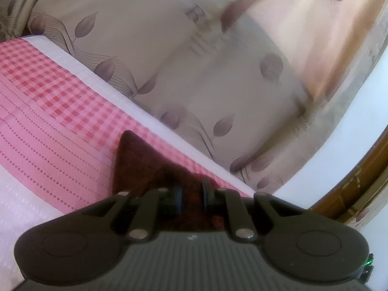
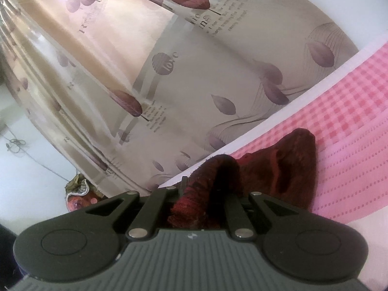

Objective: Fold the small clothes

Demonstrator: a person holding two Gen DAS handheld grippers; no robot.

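- While our left gripper (image 1: 191, 197) pinches a corner of the dark maroon knitted garment (image 1: 135, 162), it lies over the pink checked bedspread (image 1: 48, 92), ready for folding.
- Our right gripper (image 2: 201, 189) clamps another bunched edge of it (image 2: 278, 169), likely to carry both ends together.

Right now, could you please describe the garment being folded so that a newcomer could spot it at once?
Find the pink checked bedspread in front of the leaf-print curtain. On it, near the edge, lies a dark maroon fuzzy garment, pinched by both grippers. It is the only dark, woolly thing on the pale bedding.
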